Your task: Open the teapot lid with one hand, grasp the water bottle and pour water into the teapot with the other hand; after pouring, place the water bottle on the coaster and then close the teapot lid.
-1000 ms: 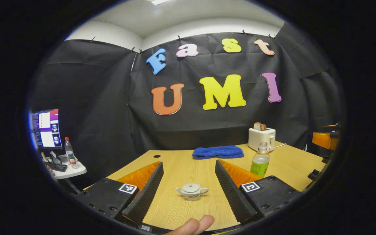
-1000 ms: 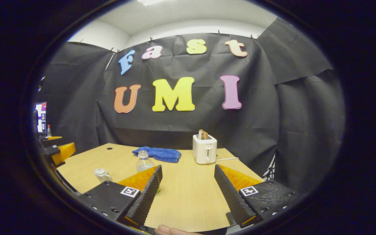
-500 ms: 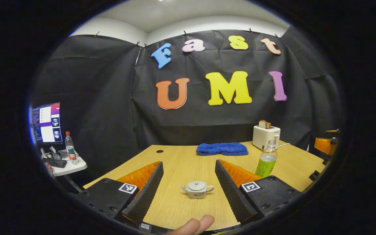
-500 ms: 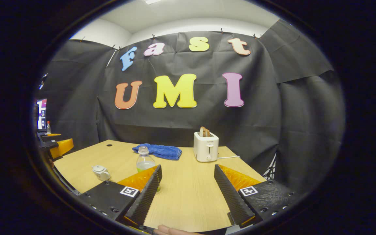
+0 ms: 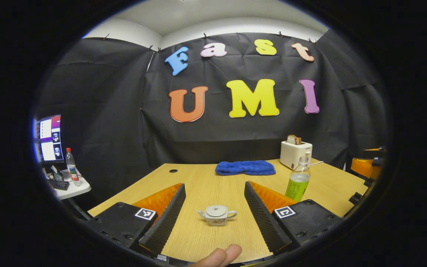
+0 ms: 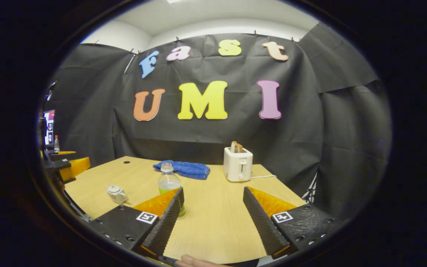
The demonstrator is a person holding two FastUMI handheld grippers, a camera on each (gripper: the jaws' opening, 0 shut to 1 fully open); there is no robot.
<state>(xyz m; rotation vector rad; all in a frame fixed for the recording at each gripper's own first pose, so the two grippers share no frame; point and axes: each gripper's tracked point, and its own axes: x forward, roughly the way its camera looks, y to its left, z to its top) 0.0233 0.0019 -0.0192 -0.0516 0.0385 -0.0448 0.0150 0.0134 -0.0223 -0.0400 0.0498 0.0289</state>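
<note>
A small white teapot (image 5: 217, 215) with its lid on stands on the wooden table (image 5: 206, 185). It sits ahead of my left gripper (image 5: 214, 187), which is open and apart from it. A clear water bottle (image 5: 298, 180) with green drink and label stands to the teapot's right. In the right gripper view the bottle (image 6: 168, 181) is partly behind the left finger of my right gripper (image 6: 213, 191), which is open with nothing between its fingers. The teapot (image 6: 117, 193) lies further left there.
A white toaster (image 5: 295, 154) with bread and a blue towel (image 5: 245, 167) sit at the table's back. A side table (image 5: 73, 189) with a monitor and another bottle stands off to the left. A person's fingertips (image 5: 219, 256) show at the bottom edge.
Both views have swayed slightly. In the right gripper view the bottle and toaster have drifted a little to the right. Both grippers stay open, and nothing on the table has moved.
</note>
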